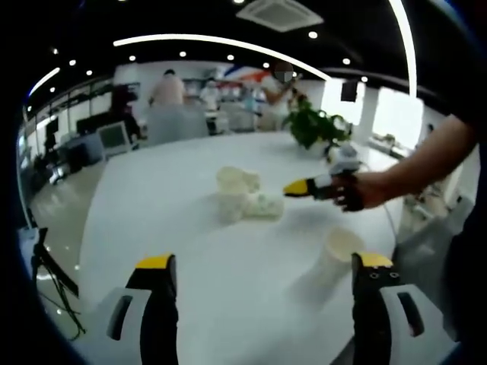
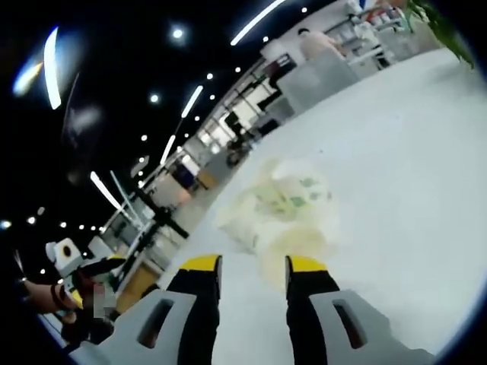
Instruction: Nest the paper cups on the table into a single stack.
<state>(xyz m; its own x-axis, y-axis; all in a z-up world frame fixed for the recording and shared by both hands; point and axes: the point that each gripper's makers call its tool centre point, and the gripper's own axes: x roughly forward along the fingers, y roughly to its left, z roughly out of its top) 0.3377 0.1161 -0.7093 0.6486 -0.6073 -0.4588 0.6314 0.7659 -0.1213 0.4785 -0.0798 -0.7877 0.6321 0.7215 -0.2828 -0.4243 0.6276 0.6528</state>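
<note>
The white table (image 1: pixel 152 220) carries everything, its top running back toward a potted plant (image 1: pixel 316 125) at the far edge. Near the middle lies a loose cluster of paper cups (image 1: pixel 242 196), some tipped on their sides and touching one another, not nested as far as the blurred pictures show. A single paper cup (image 1: pixel 338 255) stands apart, closer in, just beside the left gripper's right jaw. The left gripper (image 1: pixel 262 277) hovers low over the table with its jaws spread wide and nothing between them. The right gripper (image 2: pixel 251 277), seen in the left gripper view reaching in at the cluster's right side, has its jaws a narrow gap apart and unloaded, pointing at the cups just ahead. Judging from this, no stack exists yet; nearly all the nesting remains.
</note>
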